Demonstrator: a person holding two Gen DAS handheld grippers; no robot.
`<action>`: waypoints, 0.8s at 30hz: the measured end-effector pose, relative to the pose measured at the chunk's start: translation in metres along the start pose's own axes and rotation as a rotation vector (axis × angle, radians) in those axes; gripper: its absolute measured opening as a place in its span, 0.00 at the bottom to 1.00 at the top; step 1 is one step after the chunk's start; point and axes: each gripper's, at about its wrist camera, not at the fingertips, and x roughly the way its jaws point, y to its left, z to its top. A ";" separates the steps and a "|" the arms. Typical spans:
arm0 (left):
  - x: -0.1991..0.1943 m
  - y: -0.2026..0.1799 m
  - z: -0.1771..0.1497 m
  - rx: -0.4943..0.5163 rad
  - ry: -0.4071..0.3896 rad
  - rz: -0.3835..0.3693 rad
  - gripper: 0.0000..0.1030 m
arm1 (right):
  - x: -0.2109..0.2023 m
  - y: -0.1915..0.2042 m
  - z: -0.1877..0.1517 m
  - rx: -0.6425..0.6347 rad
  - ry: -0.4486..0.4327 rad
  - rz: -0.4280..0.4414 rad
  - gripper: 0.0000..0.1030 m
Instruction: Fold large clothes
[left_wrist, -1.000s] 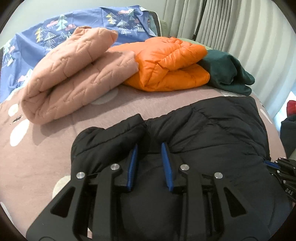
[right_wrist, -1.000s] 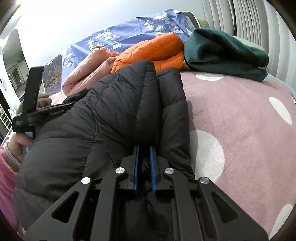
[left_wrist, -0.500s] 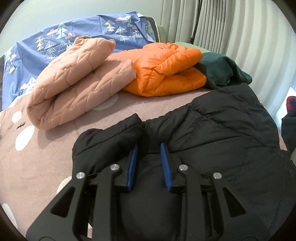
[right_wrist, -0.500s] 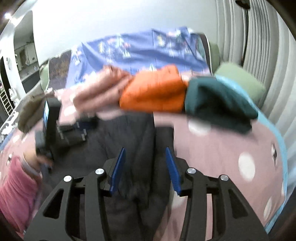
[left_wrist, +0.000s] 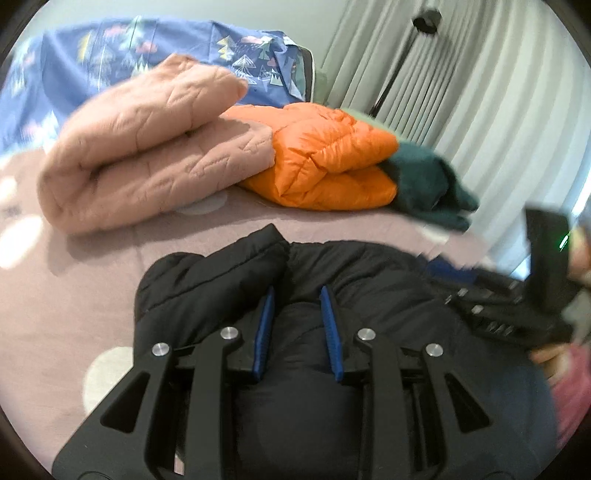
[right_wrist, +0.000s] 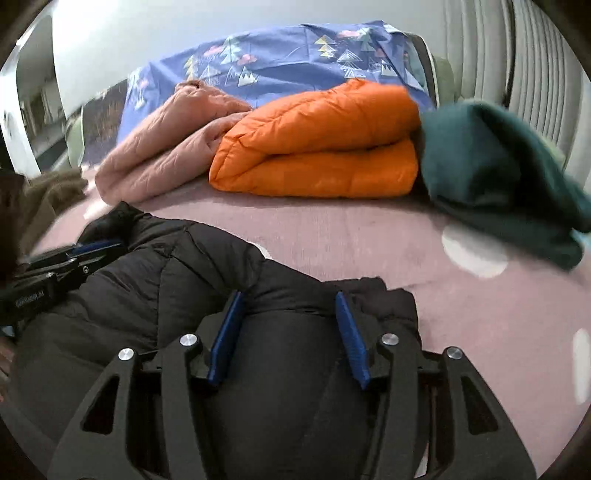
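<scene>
— Where's the jacket?
— The black jacket (left_wrist: 369, 280) lies on the bed (right_wrist: 369, 240), in front of the folded pink (left_wrist: 147, 162), orange (left_wrist: 325, 162) and green (right_wrist: 498, 177) clothes.
— And the grippers?
— Both tilt down over it. The left gripper (left_wrist: 297, 295) pinches a bulge of jacket. The right gripper (right_wrist: 288, 299) has just been opening; jacket sits between its jaws, unpressed.
</scene>
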 end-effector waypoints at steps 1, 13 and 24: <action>0.000 0.005 0.000 -0.029 -0.003 -0.024 0.27 | 0.000 0.001 0.000 -0.005 -0.002 -0.005 0.50; 0.000 0.000 0.002 0.035 -0.006 0.176 0.30 | -0.002 0.001 -0.003 0.018 -0.013 0.022 0.50; -0.045 -0.038 -0.004 0.097 -0.011 0.319 0.76 | 0.002 -0.003 -0.002 0.029 -0.014 0.042 0.50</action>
